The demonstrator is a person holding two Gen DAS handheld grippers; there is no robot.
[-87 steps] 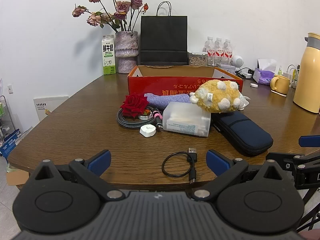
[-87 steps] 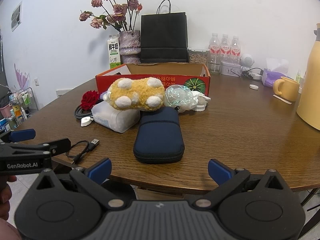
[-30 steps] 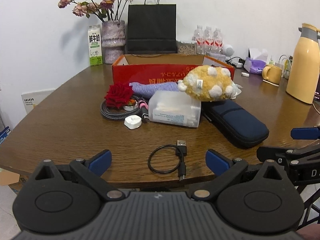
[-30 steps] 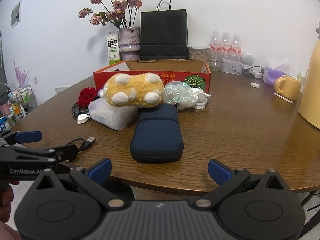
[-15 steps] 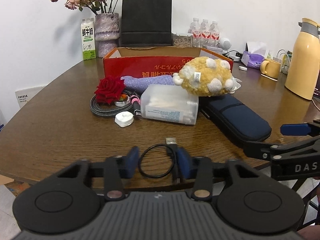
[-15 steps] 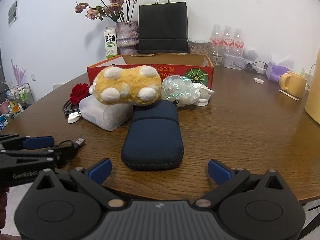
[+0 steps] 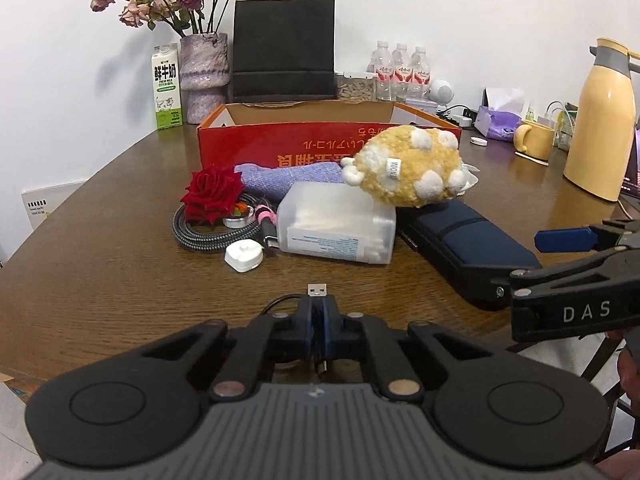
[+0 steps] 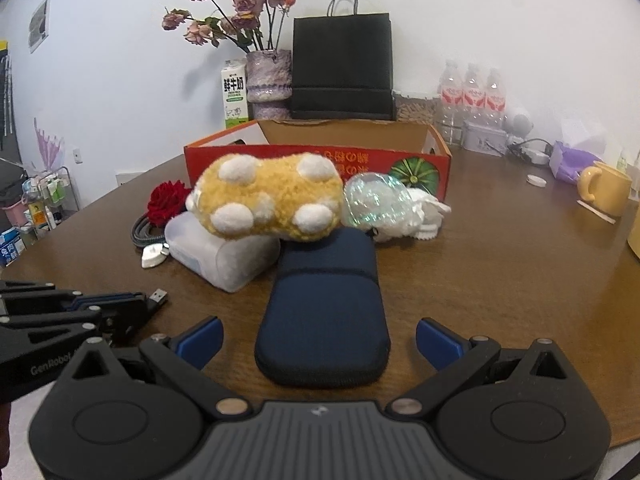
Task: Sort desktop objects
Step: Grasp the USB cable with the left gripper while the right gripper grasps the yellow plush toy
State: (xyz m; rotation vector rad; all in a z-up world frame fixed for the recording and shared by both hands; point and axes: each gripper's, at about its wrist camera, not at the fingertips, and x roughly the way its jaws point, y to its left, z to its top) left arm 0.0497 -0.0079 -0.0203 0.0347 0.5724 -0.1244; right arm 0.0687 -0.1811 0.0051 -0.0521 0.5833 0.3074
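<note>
Closed now, left hand-held gripper (image 7: 319,326) pinches USB cable (image 7: 318,292)

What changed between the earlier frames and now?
The left gripper moved forward to the black USB cable near the table edge and closed on it; earlier it was open and behind the cable. The right gripper stays open, now closer to the navy case. The plush toy, plastic box and red box have not moved.

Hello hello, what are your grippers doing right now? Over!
Left gripper shut on black USB cable. Right gripper open, facing navy case. Red box behind the pile. Nothing blocking.
</note>
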